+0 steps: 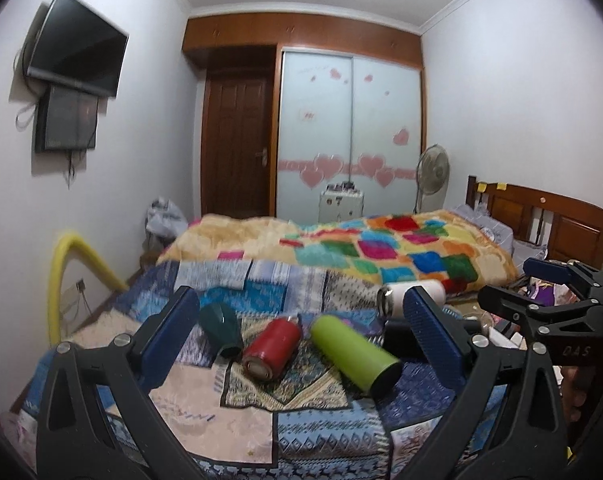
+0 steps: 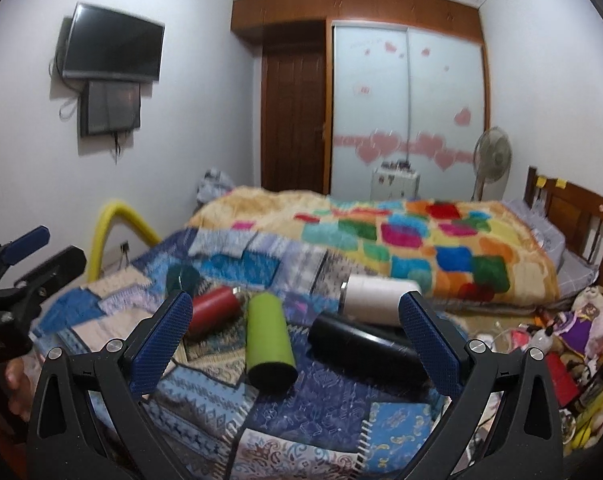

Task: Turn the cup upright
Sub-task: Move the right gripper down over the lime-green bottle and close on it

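Observation:
Several cups lie on their sides on the patchwork bedspread [image 1: 301, 436]: a dark green cup [image 1: 221, 328], a red cup [image 1: 271, 346], a lime green cup [image 1: 355, 354], a white cup [image 1: 397, 298] and a black cup [image 2: 365, 346]. They also show in the right wrist view: dark green cup [image 2: 183, 278], red cup [image 2: 211, 308], lime cup [image 2: 269, 344], white cup [image 2: 377, 298]. My left gripper [image 1: 301, 320] is open and empty, above the near cups. My right gripper [image 2: 295, 320] is open and empty, framing the lime and black cups. The right gripper also shows at the right of the left wrist view [image 1: 549, 292].
A colourful blanket [image 1: 381, 248] covers the far bed. A wooden headboard [image 1: 541, 216] stands at right. Clutter [image 2: 561, 344] lies on the right side. A yellow tube [image 1: 61, 276] stands at left by the wall. A wardrobe [image 1: 349, 128], fan [image 1: 431, 172] and TV [image 1: 77, 44] are behind.

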Demonstrator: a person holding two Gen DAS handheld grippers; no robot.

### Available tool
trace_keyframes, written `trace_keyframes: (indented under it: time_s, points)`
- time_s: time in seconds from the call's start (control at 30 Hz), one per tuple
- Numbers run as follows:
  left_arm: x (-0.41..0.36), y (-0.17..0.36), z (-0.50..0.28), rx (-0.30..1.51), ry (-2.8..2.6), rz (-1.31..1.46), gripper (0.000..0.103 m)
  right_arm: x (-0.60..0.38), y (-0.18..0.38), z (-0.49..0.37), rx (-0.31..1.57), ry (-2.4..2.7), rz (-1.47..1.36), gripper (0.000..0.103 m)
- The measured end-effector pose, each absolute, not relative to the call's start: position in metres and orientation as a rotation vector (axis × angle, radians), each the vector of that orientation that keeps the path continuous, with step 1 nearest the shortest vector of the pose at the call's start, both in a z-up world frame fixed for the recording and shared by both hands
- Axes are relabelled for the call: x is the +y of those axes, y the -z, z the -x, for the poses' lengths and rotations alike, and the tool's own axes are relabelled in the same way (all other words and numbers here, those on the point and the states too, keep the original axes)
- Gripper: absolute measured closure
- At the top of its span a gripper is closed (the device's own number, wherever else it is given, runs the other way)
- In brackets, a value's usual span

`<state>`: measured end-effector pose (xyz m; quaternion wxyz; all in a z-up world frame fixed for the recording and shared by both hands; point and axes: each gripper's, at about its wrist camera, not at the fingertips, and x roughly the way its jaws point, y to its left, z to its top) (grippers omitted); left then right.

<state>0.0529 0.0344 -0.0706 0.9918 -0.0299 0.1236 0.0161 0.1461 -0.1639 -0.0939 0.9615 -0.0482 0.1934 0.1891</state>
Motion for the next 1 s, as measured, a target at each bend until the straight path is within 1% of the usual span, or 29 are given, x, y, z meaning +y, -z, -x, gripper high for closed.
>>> trace_keyframes:
  time_s: [0.27, 0.33, 0.4, 0.53, 0.57, 0.67, 0.7, 0.77, 0.83, 0.87, 0.9, 0.93, 1.0]
  points:
    - [0.05, 0.127, -0.096, 0.357, -0.048, 0.026, 0.0, -0.13, 0.142, -0.205, 0.591, -0.458, 0.156, 0.001]
    - [0.054, 0.138, -0.105, 0.382, -0.038, 0.027, 0.003, -0.121, 0.154, -0.221, 0.638, -0.467, 0.173, 0.002]
    - [0.055, 0.15, -0.112, 0.41, -0.028, 0.025, 0.01, -0.113, 0.164, -0.236, 0.694, -0.485, 0.191, 0.007]
    - [0.059, 0.166, -0.124, 0.452, -0.01, 0.042, 0.013, -0.1, 0.184, -0.268, 0.815, -0.523, 0.209, 0.016]
    - [0.06, 0.169, -0.126, 0.461, -0.005, 0.046, 0.014, -0.098, 0.188, -0.274, 0.843, -0.532, 0.212, 0.02]
    - [0.061, 0.177, -0.132, 0.483, 0.005, 0.054, 0.014, -0.092, 0.199, -0.288, 0.912, -0.55, 0.22, 0.023]
    - [0.06, 0.18, -0.134, 0.488, 0.006, 0.054, 0.014, -0.09, 0.202, -0.289, 0.928, -0.55, 0.228, 0.026]
    - [0.061, 0.185, -0.137, 0.499, 0.011, 0.055, 0.014, -0.087, 0.208, -0.293, 0.953, -0.552, 0.254, 0.029]
    - [0.06, 0.188, -0.139, 0.506, 0.018, 0.056, 0.014, -0.084, 0.211, -0.297, 0.972, -0.559, 0.272, 0.03]
    - [0.06, 0.189, -0.139, 0.508, 0.022, 0.056, 0.014, -0.083, 0.214, -0.297, 0.991, -0.569, 0.274, 0.032]
    - [0.059, 0.191, -0.138, 0.509, 0.026, 0.055, 0.014, -0.081, 0.214, -0.299, 1.0, -0.564, 0.283, 0.037]
    - [0.059, 0.191, -0.138, 0.51, 0.027, 0.054, 0.014, -0.08, 0.216, -0.301, 1.003, -0.56, 0.3, 0.039]
    - [0.057, 0.192, -0.138, 0.512, 0.031, 0.054, 0.014, -0.077, 0.216, -0.303, 1.01, -0.569, 0.324, 0.04]
